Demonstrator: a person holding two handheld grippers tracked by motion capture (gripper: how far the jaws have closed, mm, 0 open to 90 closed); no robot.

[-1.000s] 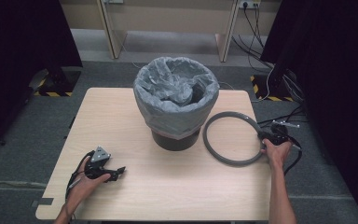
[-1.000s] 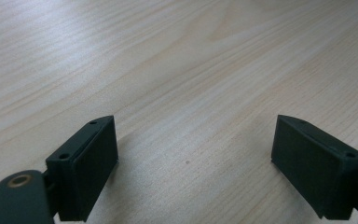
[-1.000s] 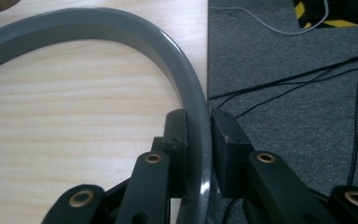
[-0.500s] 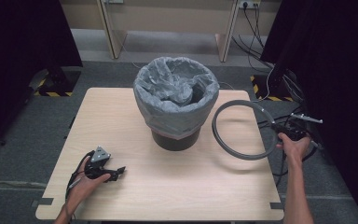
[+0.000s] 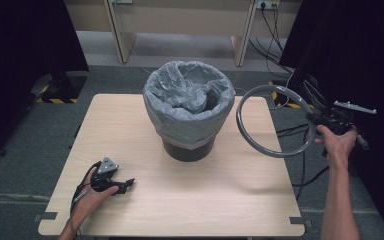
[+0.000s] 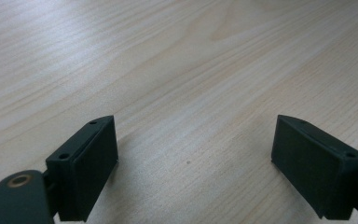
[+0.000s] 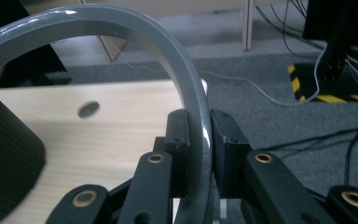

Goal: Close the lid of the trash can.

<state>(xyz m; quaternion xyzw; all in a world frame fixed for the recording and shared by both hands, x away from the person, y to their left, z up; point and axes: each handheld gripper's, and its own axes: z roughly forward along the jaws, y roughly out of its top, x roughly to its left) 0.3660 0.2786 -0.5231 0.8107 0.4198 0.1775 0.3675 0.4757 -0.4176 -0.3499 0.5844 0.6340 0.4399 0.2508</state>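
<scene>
A black bin [image 5: 189,148] lined with a grey bag [image 5: 187,102] stands at the middle of the wooden table [image 5: 190,200]. A grey ring [image 5: 275,120] hangs in the air to the right of the bin, tilted up on edge. My right gripper [image 5: 314,119] is shut on the ring's rim [image 7: 200,135], with a pad on each side of it. My left gripper [image 5: 126,185] rests low on the table at the front left. Its jaws stand wide open over bare wood [image 6: 191,140], with nothing between them.
The table's right edge [image 5: 280,165] lies under the raised ring. Cables [image 5: 300,85] and a yellow-black striped strip [image 7: 326,98] lie on the grey floor beyond the table. Dark curtains hang at both sides. Table legs [image 5: 242,37] stand at the back.
My right gripper has lifted the grey ring off the table and carried it up, tilting it onto its edge. The left gripper has stayed put.
</scene>
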